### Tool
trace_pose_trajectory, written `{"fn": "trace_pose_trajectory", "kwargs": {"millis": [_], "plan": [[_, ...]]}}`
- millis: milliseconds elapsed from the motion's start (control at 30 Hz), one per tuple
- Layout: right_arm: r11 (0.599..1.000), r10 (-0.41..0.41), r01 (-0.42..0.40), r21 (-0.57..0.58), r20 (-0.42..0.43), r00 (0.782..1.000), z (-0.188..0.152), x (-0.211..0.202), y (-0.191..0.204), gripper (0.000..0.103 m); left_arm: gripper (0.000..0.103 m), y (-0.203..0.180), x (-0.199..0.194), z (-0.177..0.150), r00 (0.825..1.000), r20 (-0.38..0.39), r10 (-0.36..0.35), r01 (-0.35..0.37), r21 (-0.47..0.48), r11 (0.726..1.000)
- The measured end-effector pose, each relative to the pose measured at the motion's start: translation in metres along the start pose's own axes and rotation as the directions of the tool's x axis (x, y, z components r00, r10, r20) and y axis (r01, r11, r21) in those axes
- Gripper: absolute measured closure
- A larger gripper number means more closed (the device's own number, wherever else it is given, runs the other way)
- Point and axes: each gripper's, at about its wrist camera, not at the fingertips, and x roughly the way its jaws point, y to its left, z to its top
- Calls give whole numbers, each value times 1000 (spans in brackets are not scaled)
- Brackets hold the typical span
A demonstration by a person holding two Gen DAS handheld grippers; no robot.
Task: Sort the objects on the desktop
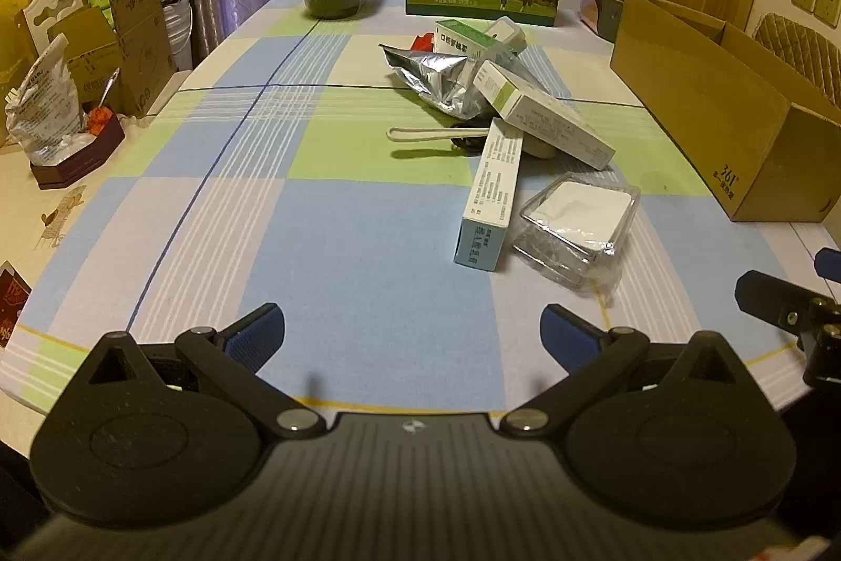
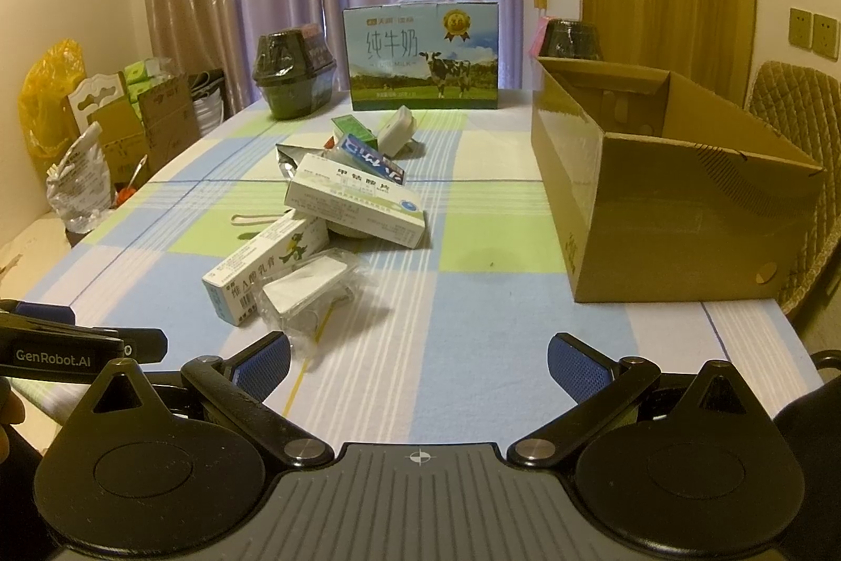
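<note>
Your left gripper point(image 1: 412, 337) and right gripper point(image 2: 419, 358) both hover low over the near edge of the table point(image 1: 336, 245), jaws spread wide and gripping nothing.

The clutter lies in a loose heap around the middle of the table, toward its right side. Nearest you is a clear plastic case point(image 2: 310, 293) with a white insert, touching the long ointment box point(image 2: 263, 266). That box lies flat, its long axis running from the near edge up toward the heap, its far end tucked under the larger white medicine box point(image 2: 357, 206), which lies crosswise and tilted on top of a low rounded item. Behind these sit a silver foil pouch point(image 1: 431, 74), a blue tube box point(image 2: 370, 156), a green-and-white carton point(image 2: 353, 130) and a white plug-like piece point(image 2: 397, 130).

The open cardboard box point(image 2: 667, 203) stands along the right edge. At the far edge stand a milk carton case point(image 2: 423, 59) and dark tubs point(image 2: 291, 74).
</note>
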Motion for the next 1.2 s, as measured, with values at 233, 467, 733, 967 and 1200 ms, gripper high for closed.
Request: {"fn": "trace_pose_trajectory", "kwargs": {"millis": [233, 467, 733, 967, 1200], "plan": [[1000, 0, 0, -1, 0, 1000, 0, 0, 0, 2, 1, -1, 0, -1, 1000, -2, 1, -1, 1, 1000], [1000, 1, -1, -2, -2, 1000, 0, 1, 0, 2, 1, -1, 0, -1, 1000, -2, 1, -1, 0, 1000], [1000, 2, -2, -2, -2, 1000, 0, 1, 0, 2, 1, 0, 0, -1, 1000, -3, 1, -1, -2, 1000], [1000, 8, -8, -6, -3, 1000, 0, 0, 1, 2, 1, 0, 0, -1, 1000, -3, 0, 0, -2, 1000], [1000, 14, -14, -12, -4, 1000, -3, 2, 3, 2, 1, 0, 0, 0, 1000, -3, 0, 0, -3, 1000]]}}
